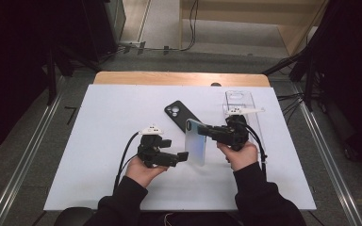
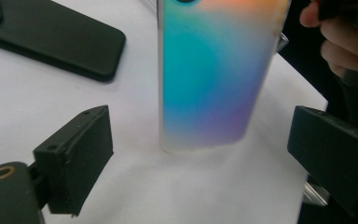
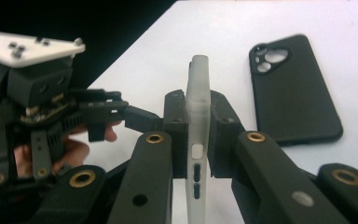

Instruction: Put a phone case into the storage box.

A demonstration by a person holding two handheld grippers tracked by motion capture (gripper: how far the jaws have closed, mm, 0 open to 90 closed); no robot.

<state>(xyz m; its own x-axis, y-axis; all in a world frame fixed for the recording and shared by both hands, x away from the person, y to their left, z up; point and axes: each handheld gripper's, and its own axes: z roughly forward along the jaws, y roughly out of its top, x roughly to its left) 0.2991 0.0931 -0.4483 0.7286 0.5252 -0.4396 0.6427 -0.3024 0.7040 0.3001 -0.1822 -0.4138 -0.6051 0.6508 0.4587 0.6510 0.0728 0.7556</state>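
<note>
A frosted phone case with an iridescent blue-to-purple back (image 1: 195, 147) stands upright on its short end at the white table top (image 1: 99, 141). My right gripper (image 1: 202, 132) is shut on its upper part, with the jaws pressed against both faces of the case (image 3: 198, 84). My left gripper (image 1: 183, 156) is open beside the lower end. In the left gripper view the case (image 2: 209, 79) rises between and beyond the spread jaws of the left gripper (image 2: 205, 156), which do not touch it. In the right gripper view the left gripper (image 3: 42, 116) sits to the left.
A black phone case (image 1: 181, 115) lies flat, camera cutout up, just behind the upright case, and it appears again (image 2: 60, 37) (image 3: 293, 88) in both gripper views. A clear case (image 1: 239, 106) lies at the back right. The table's wooden far edge (image 1: 179, 77) borders the white sheet.
</note>
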